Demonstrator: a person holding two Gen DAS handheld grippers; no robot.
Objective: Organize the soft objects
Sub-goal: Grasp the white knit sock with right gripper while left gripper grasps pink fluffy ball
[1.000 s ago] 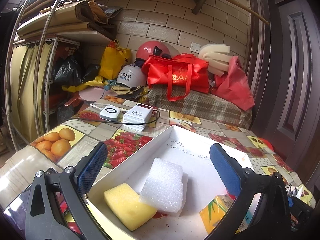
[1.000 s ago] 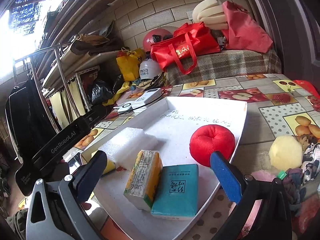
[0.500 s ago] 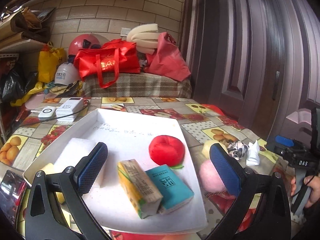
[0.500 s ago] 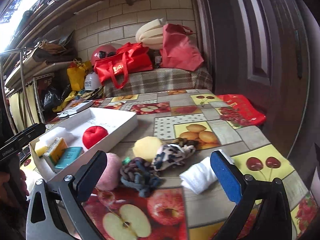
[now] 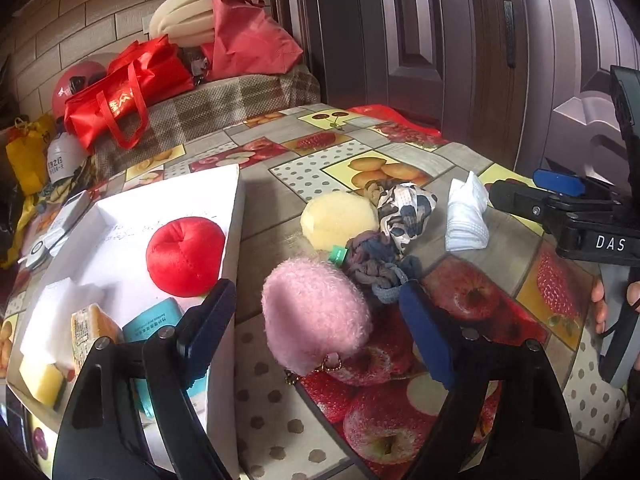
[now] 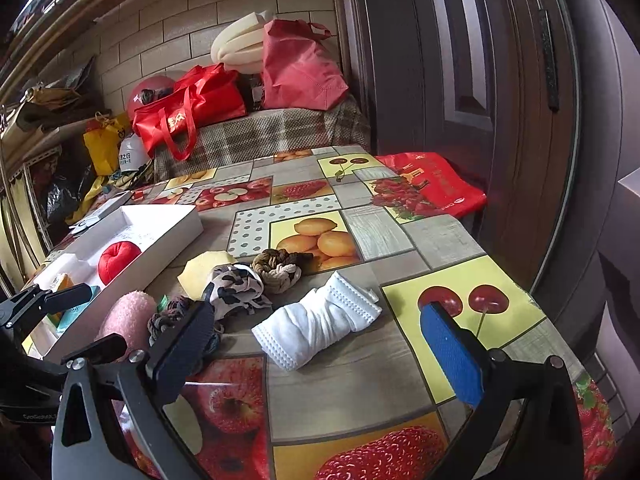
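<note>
Left wrist view: the left hand-held gripper [image 5: 316,320] is spread wide, empty, its two pads flanking a fluffy pink pouch [image 5: 316,316] that lies on the fruit-print tabletop [image 5: 460,160]; whether either pad touches the pouch cannot be told. Just beyond the pouch lie a dark braided cloth ring [image 5: 376,266], a pale yellow sponge [image 5: 338,218], a leopard-print cloth [image 5: 406,208] and a rolled white cloth [image 5: 466,216], clustered close together. To the left stands a white tray [image 5: 234,240] containing a red plush apple [image 5: 186,256], a teal tissue pack [image 5: 154,322], a yellow-orange pack [image 5: 90,330], a white foam block [image 5: 56,320] and a yellow sponge block [image 5: 40,378].

Right wrist view: the right hand-held gripper [image 6: 320,336] is likewise spread wide and empty, held low over the tabletop with the rolled white cloth [image 6: 320,324] lying between and just ahead of its pads. A brown knotted ring [image 6: 280,272] lies behind the leopard-print cloth [image 6: 236,288]. Red bags [image 6: 192,112] rest on a plaid-covered surface at the far end.
</note>
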